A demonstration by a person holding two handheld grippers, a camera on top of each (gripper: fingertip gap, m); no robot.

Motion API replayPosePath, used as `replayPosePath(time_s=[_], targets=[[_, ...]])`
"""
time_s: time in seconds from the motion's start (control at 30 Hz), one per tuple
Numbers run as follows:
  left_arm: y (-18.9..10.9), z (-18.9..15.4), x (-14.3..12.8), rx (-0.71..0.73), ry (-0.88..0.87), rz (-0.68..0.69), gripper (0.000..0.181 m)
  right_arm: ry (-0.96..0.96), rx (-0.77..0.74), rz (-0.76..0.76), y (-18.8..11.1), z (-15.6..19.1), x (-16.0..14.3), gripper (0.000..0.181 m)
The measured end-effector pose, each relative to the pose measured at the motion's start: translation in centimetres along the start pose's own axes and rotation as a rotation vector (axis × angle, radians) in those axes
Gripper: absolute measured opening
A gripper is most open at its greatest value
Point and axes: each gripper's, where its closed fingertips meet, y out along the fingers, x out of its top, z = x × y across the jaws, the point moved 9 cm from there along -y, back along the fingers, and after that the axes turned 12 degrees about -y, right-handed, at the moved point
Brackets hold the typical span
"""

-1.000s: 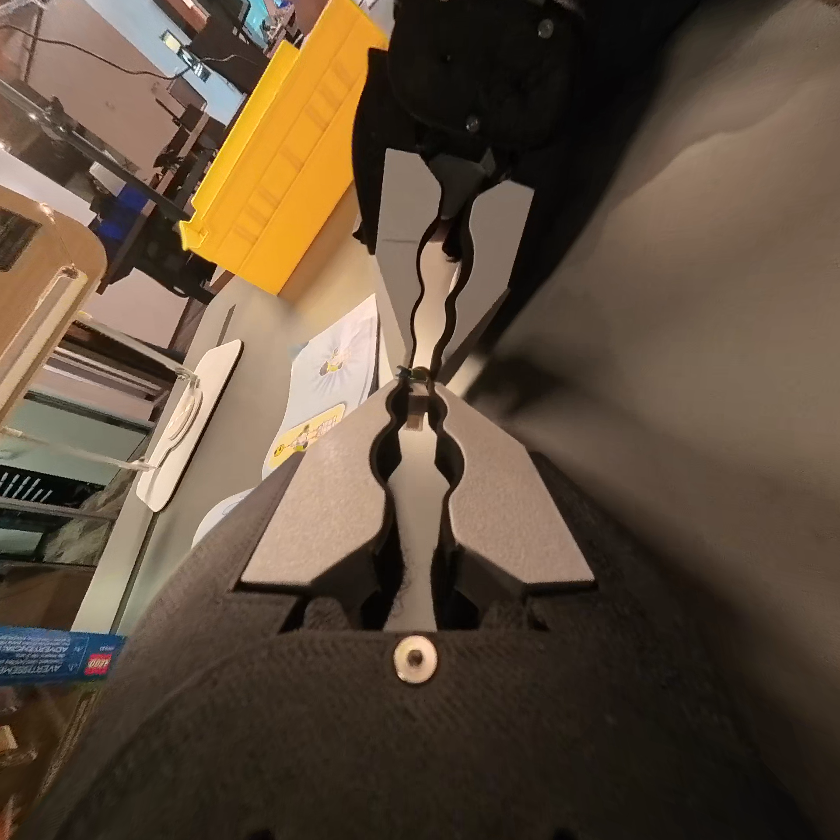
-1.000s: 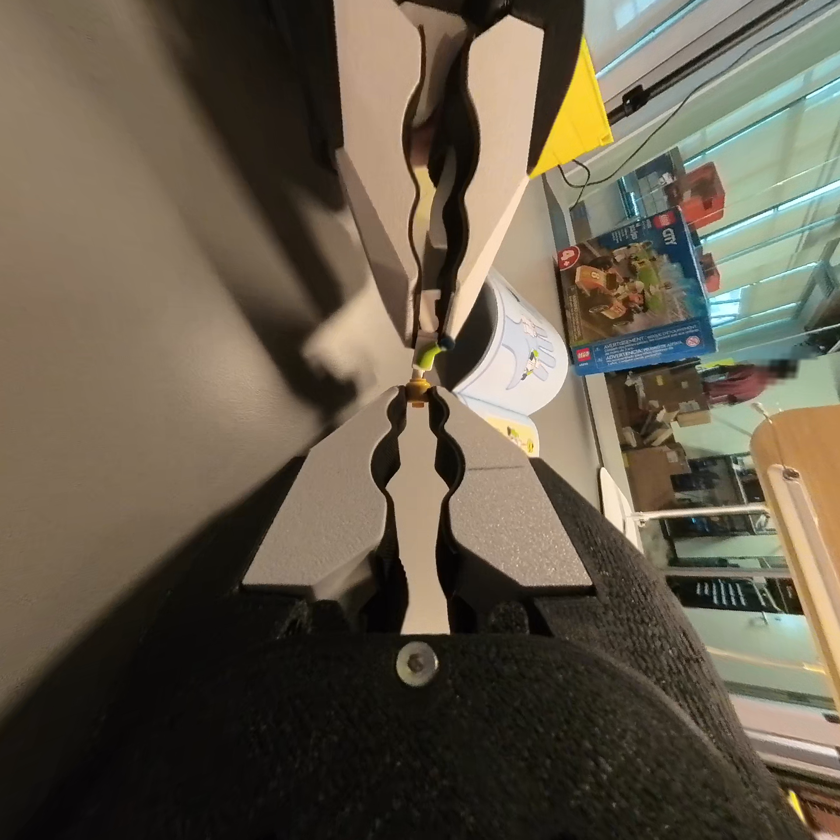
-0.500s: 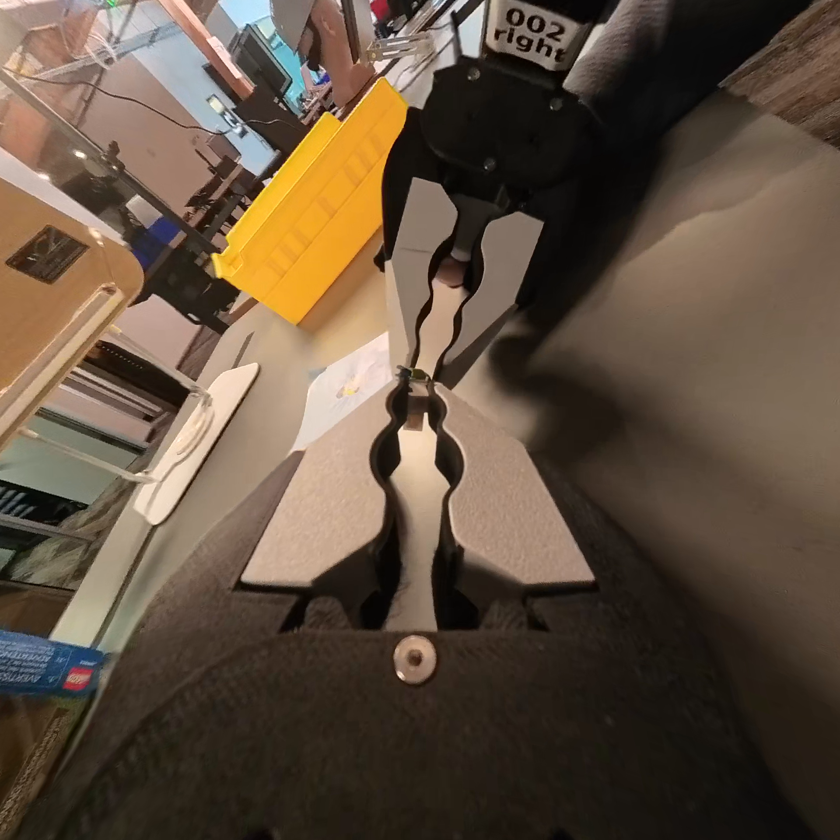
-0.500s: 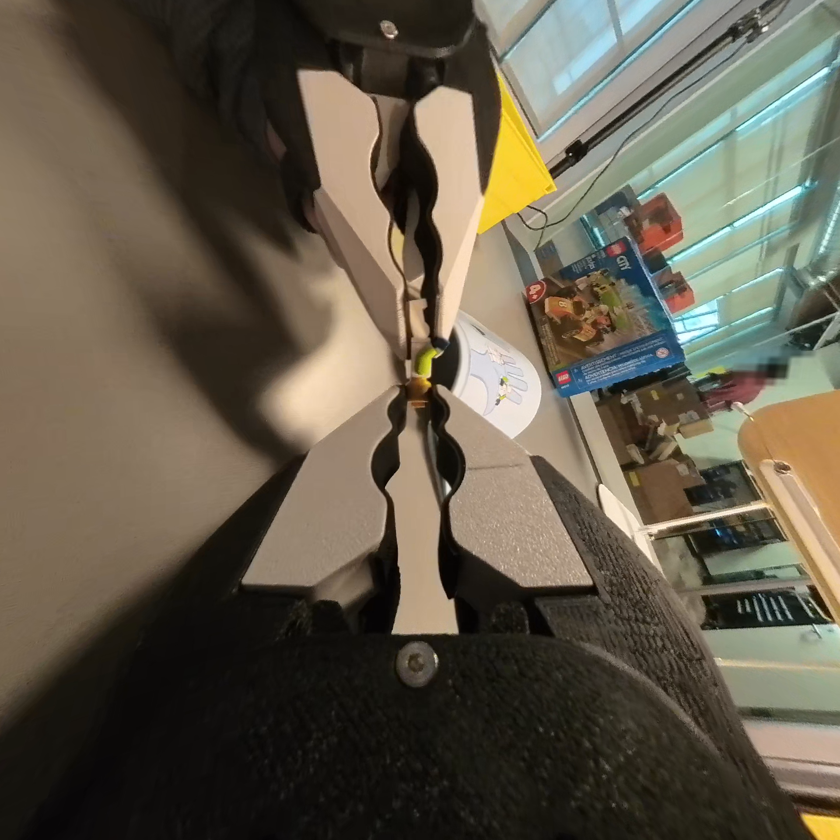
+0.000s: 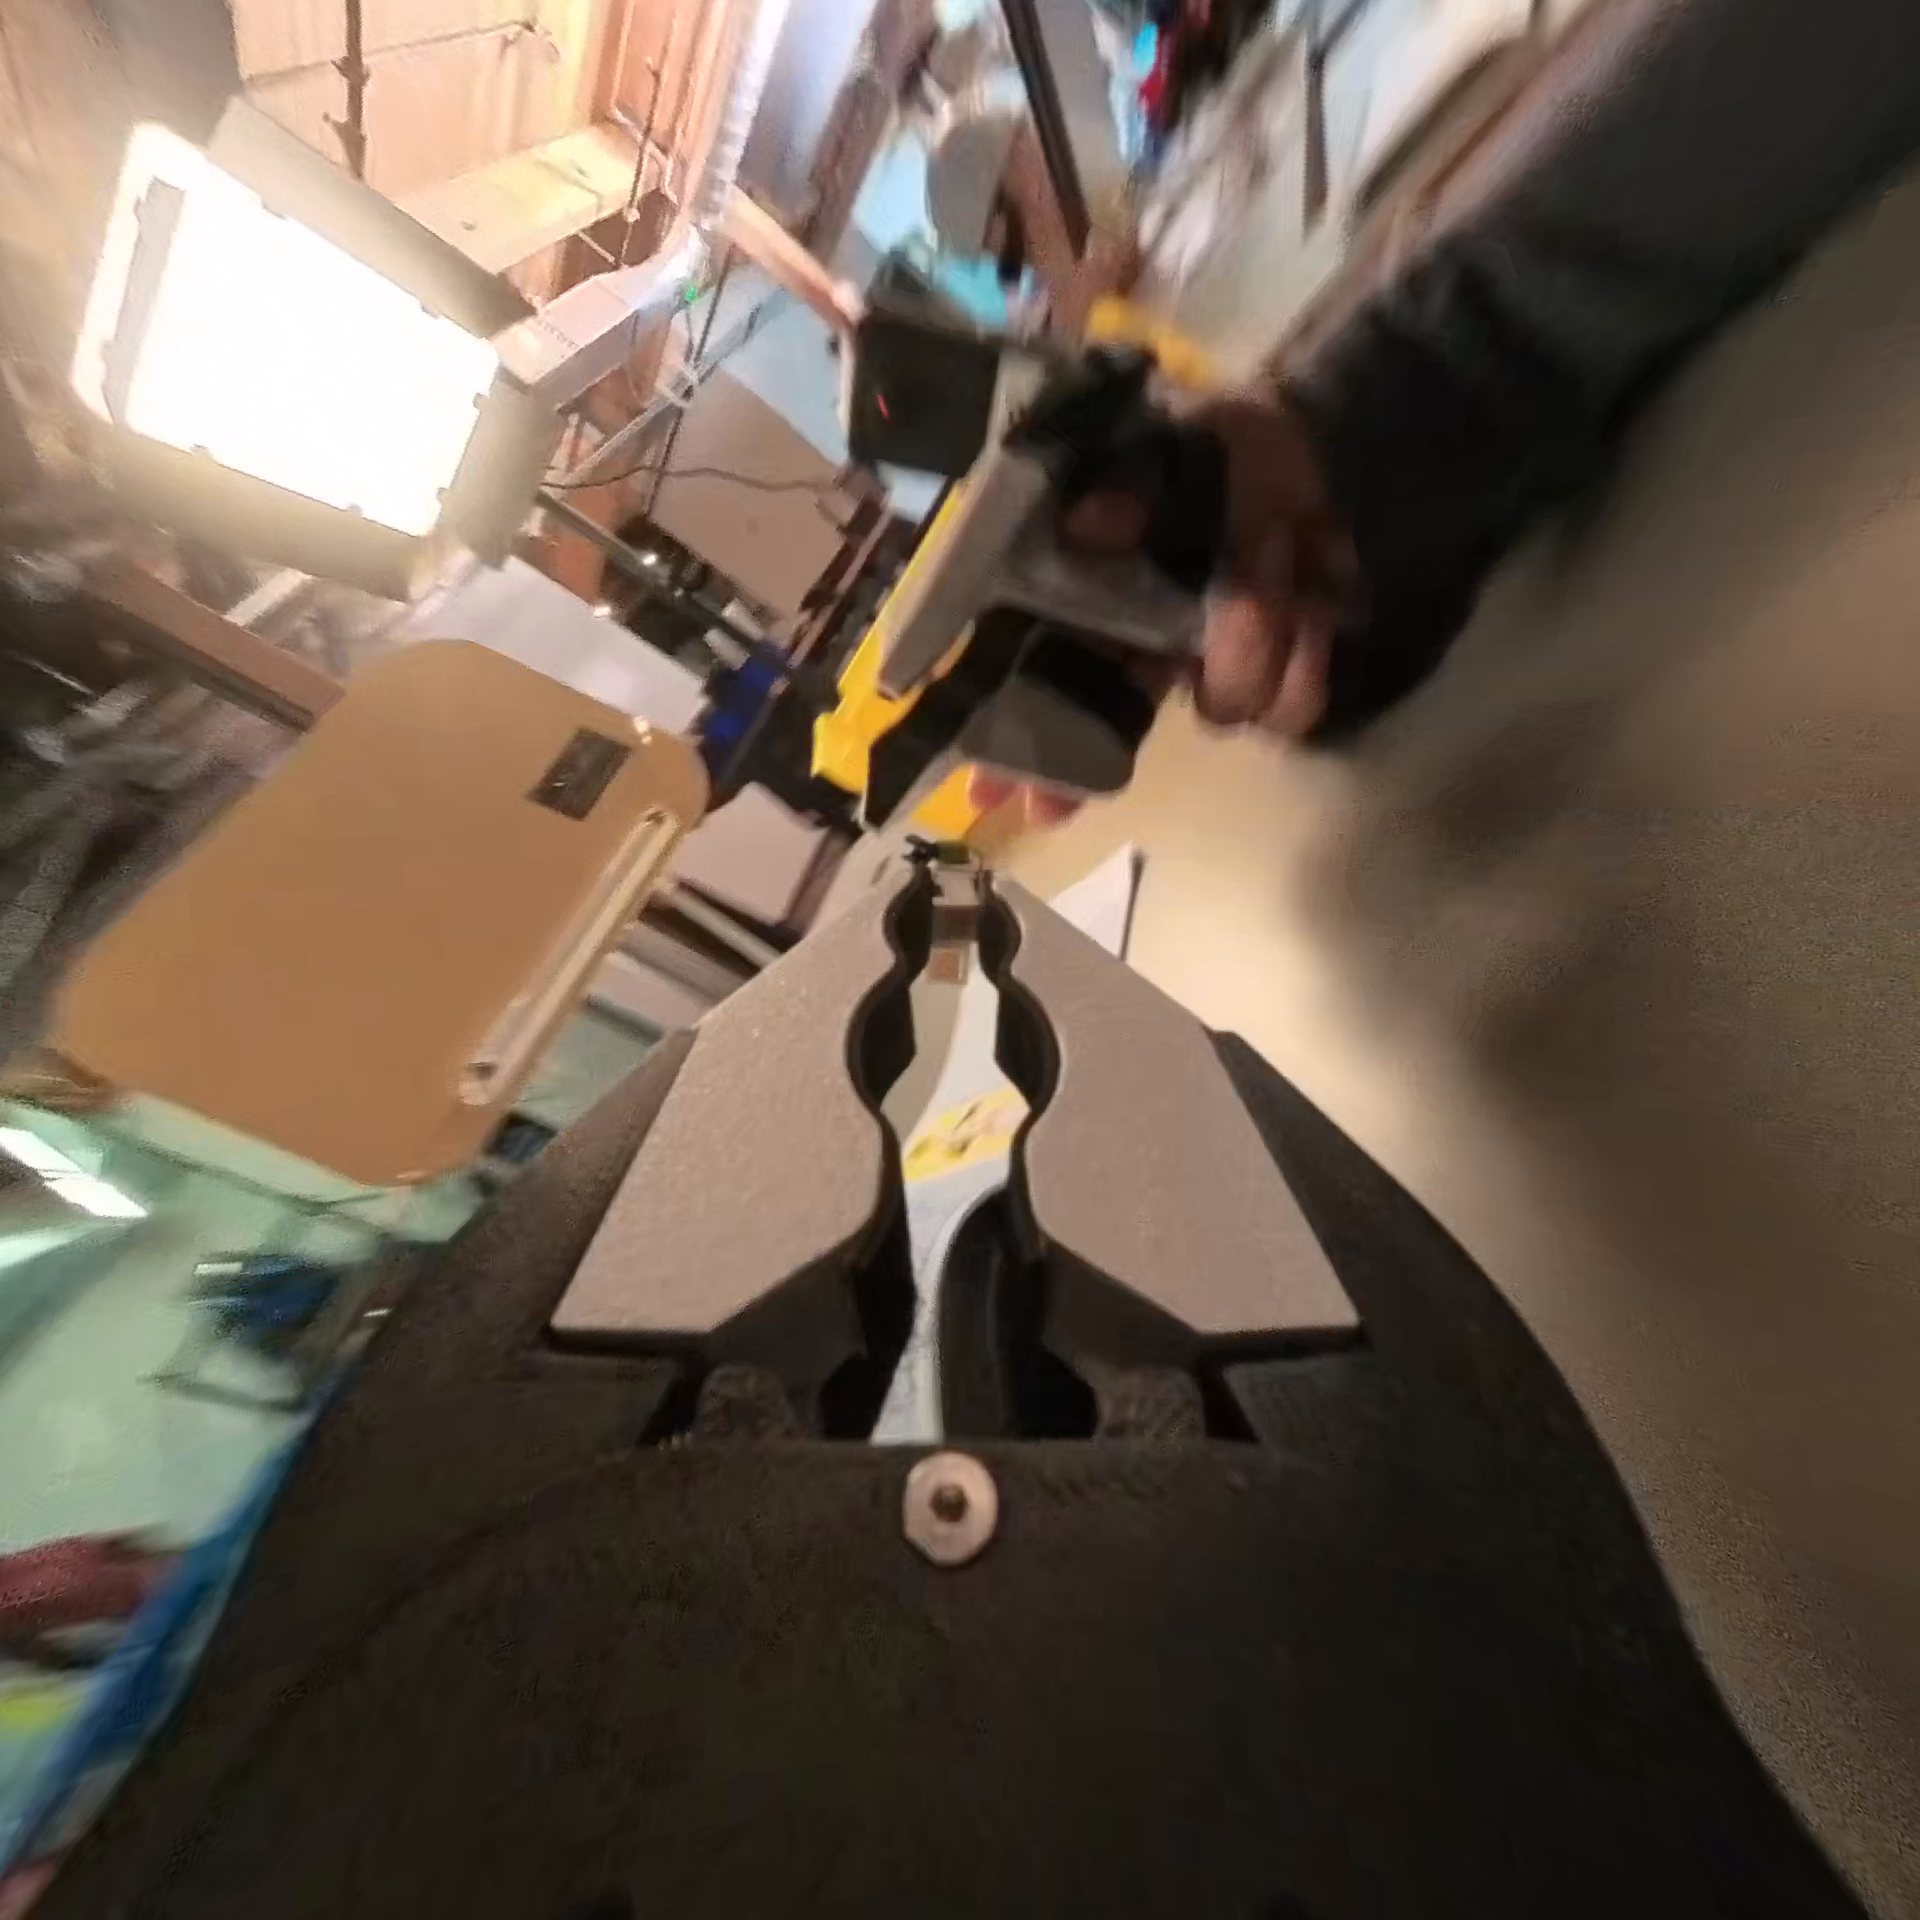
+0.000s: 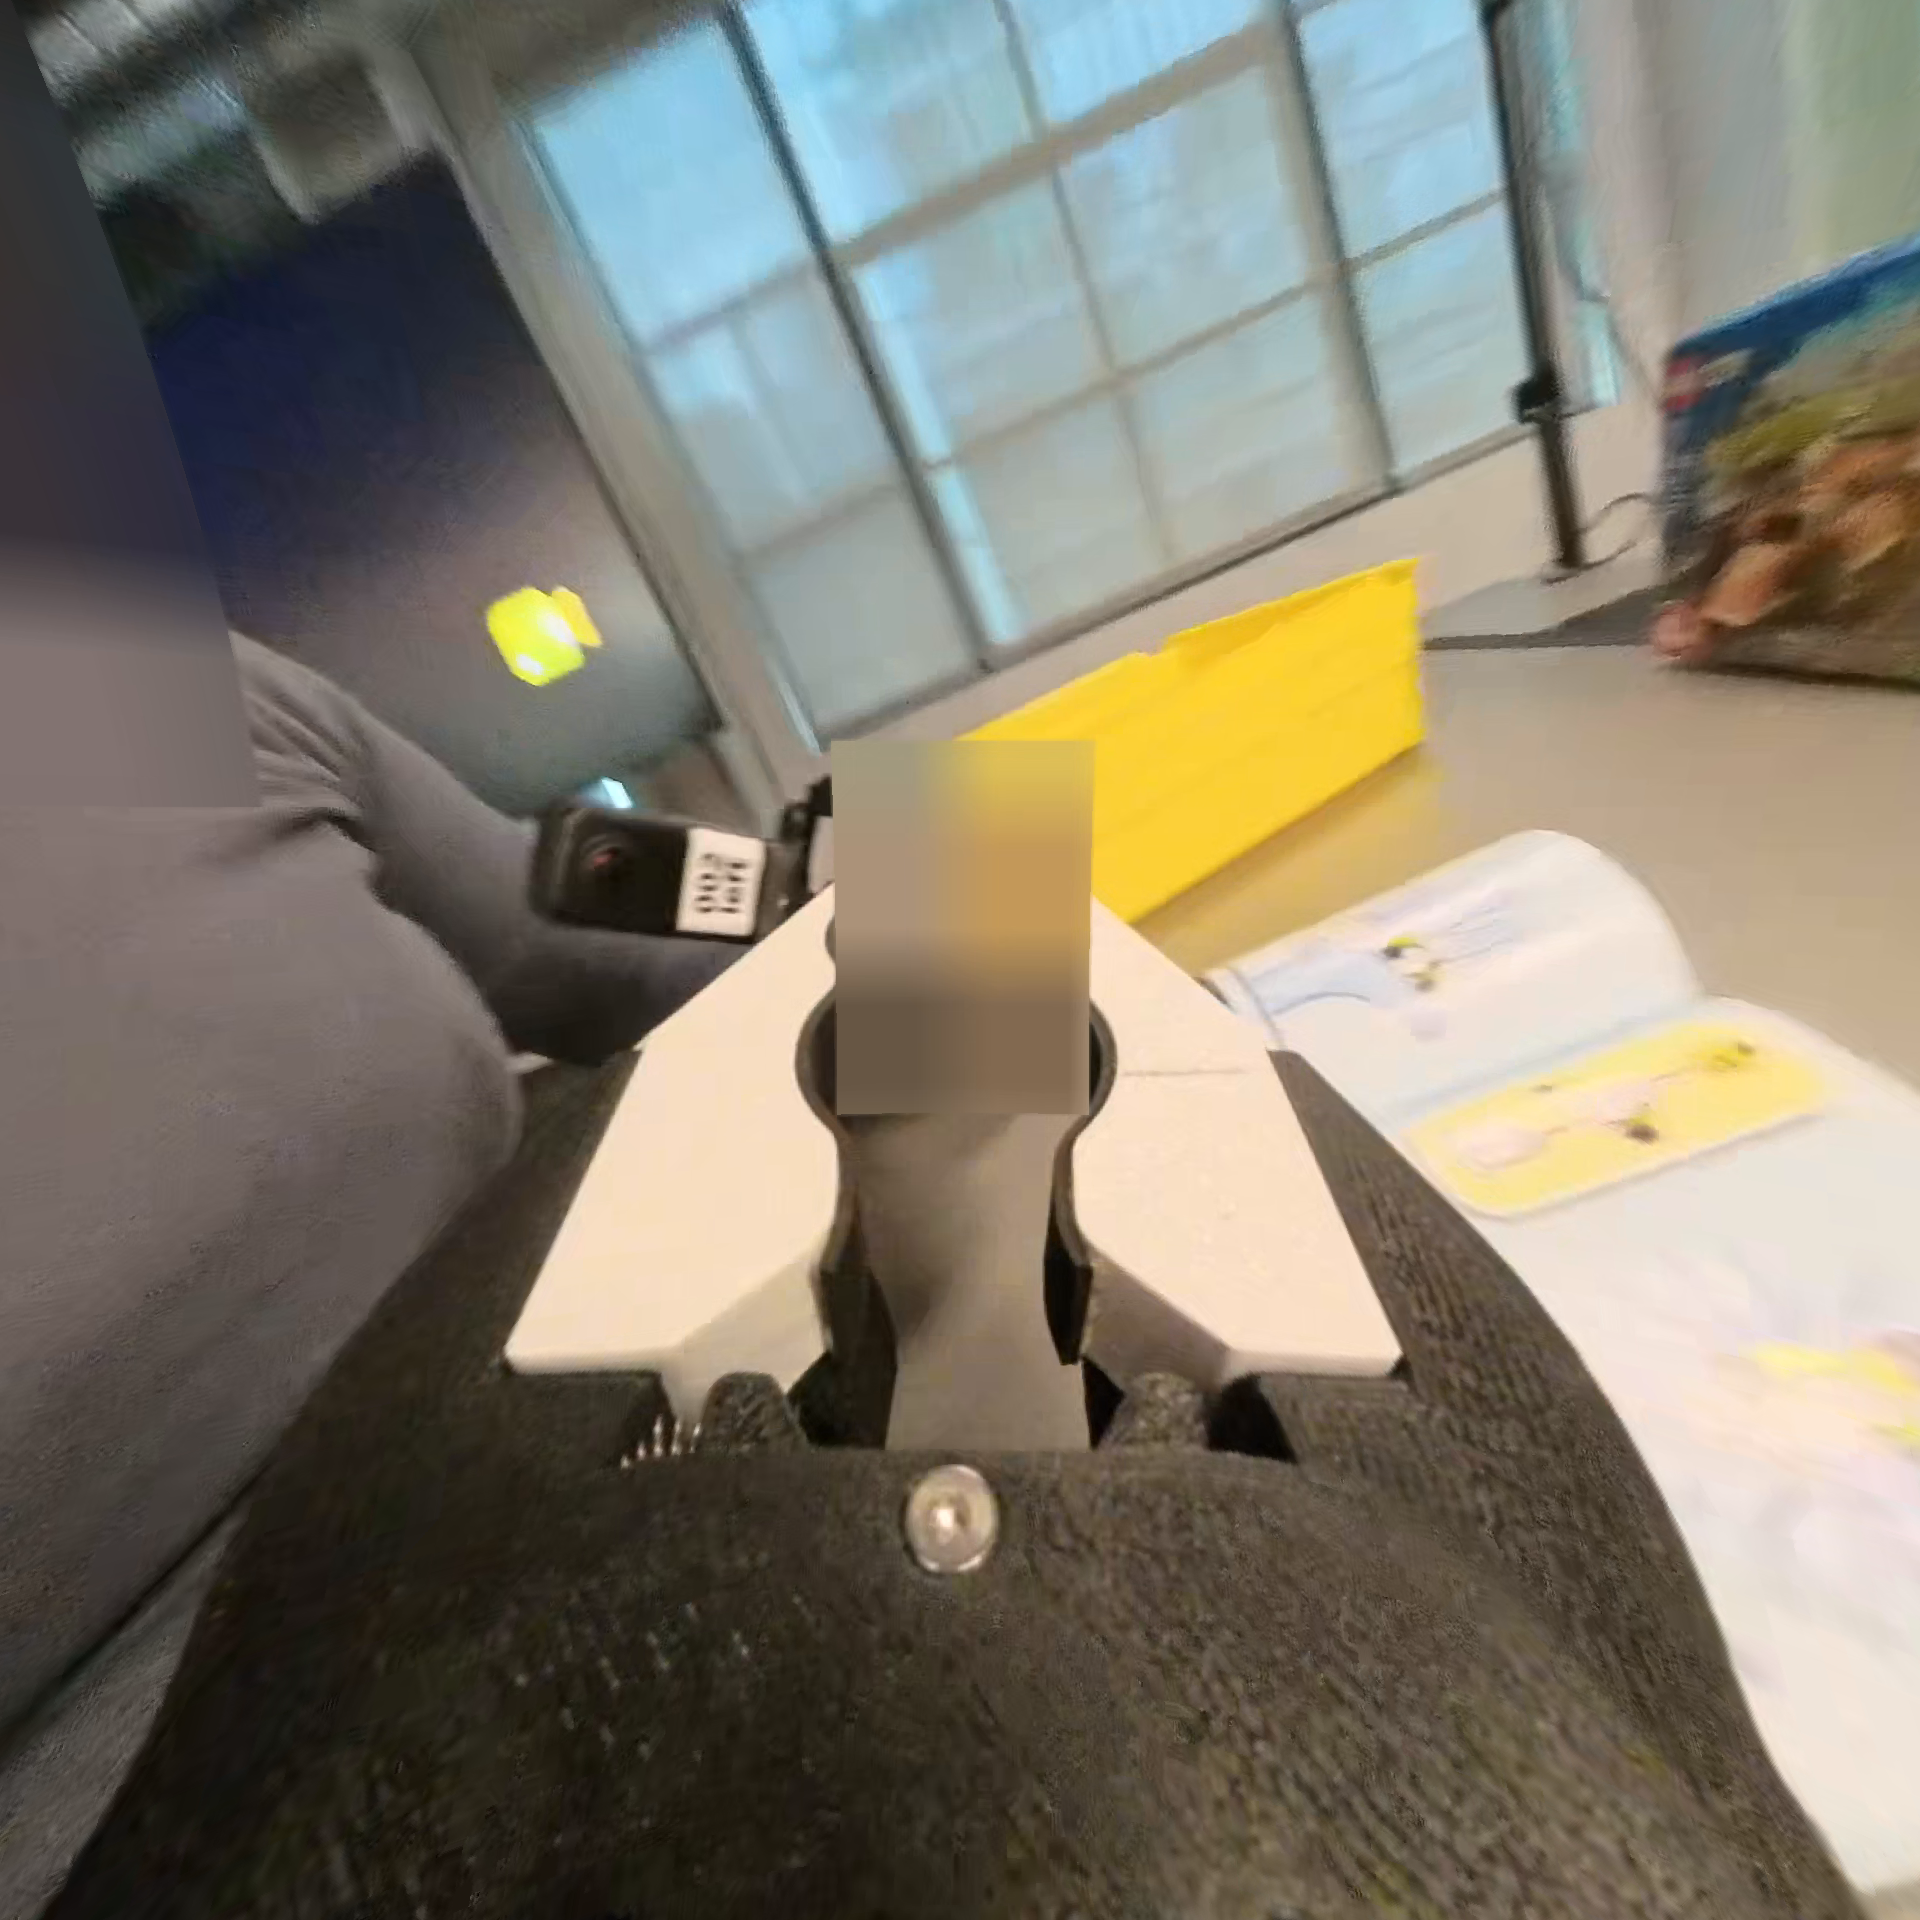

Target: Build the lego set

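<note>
— What containers are seen, nearest first?

— An open instruction booklet (image 6: pixel 1558 1049) is laid on the grey bench (image 6: pixel 1621 769) just right of the right gripper (image 6: pixel 961 904). Past it, a yellow bin (image 6: pixel 1247 727) is set toward the far edge; its inside cannot be seen. A Lego box (image 6: pixel 1808 468) is stood upright at the far right edge, before the windows (image 6: pixel 1039 312).

— And what else is around?

— A grey sleeve (image 6: pixel 260 1039) fills the left of the right wrist view, with the camera (image 6: pixel 644 873) of the other tool beyond it. In the left wrist view a tan board (image 5: pixel 364 914) is seen at left, and a hand (image 5: pixel 1257 582) wrapped around the right tool's handle is raised in front of the bin.

— How are the grippers set?

— The left gripper (image 5: pixel 948 883) is pressed together on a small Lego piece (image 5: pixel 940 854), pinched at the very tips above the bench. The piece is dark with a touch of green; more cannot be told. The right gripper's fingers are spread; the gap is hidden by a blurred patch.
</note>
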Motion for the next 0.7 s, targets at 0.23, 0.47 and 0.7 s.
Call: replayPosePath(time_s=[0.23, 0.47, 0.7], targets=[[0.5, 0.6, 1.3, -0.004, -0.193, -0.119, 0.006, 0.063, 0.114, -0.019, 0.2, 0.6, -0.1, 0.019], [0.8, 0.2, 1.5, -0.041, -0.206, -0.128, 0.006, 0.075, 0.129, 0.031, 0.5, 0.7, -0.5, 0.016], [0.8, -0.1, 1.4, -0.007, -0.011, -0.058, 0.006, 0.149, 0.126, 0.064, 0.4, 0.4, -0.7, 0.008]])
